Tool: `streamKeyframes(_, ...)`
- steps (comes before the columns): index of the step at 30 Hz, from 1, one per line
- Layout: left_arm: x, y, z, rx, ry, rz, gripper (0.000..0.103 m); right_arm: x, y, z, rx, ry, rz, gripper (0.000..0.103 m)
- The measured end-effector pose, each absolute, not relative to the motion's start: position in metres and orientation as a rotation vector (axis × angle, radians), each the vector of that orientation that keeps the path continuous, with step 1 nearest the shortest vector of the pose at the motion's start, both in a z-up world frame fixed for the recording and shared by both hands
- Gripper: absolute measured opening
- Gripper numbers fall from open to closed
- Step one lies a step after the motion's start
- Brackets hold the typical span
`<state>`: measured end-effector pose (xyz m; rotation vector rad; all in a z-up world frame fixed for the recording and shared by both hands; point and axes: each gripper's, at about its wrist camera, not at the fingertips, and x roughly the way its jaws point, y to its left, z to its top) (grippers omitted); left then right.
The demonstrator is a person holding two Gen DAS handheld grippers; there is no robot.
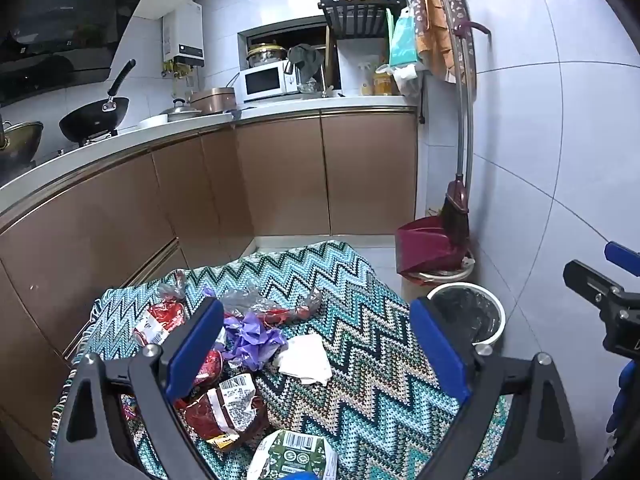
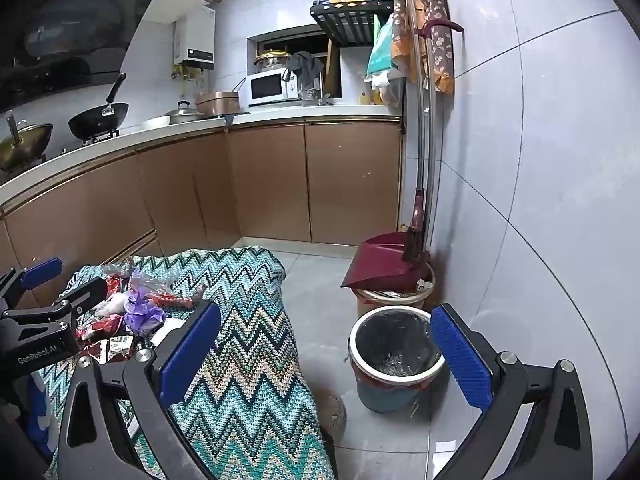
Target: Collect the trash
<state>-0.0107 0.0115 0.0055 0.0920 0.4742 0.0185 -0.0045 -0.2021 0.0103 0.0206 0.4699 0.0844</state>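
Holding both the left gripper [image 1: 316, 344] and right gripper [image 2: 326, 356] spread wide and empty, I note the trash pile [image 1: 240, 336] lies on the zigzag blanket [image 1: 372, 360] — loose knit may snag a finger — well apart from the bin [image 2: 394, 354].

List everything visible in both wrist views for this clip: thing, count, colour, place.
Zigzag cloth: one, teal and white, draped over a low surface.
Snack wrappers: several, red, on the cloth's left side.
Purple plastic bag: one, crumpled, among the wrappers.
White tissue: one, mid-cloth.
Green-labelled packet: one, at the cloth's near edge.
Trash bin: one, white rim, black liner, on the floor right of the cloth.
Dustpan: one, maroon, with a broom, by the wall.
Microwave: one, white, on the counter.
Woks: two, dark, on the stove.
Left gripper: blue pads, open above the cloth.
Right gripper: blue pads, open, nothing held.
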Motion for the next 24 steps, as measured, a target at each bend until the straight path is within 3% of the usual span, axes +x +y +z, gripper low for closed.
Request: streamKeyframes(24, -0.0164, 0.0054, 0.0095, 0.115, 0.474, 0.002, 0.094, -0.0115, -0.2052, 0.0143, 0.011, 0.455, 0.084, 0.103)
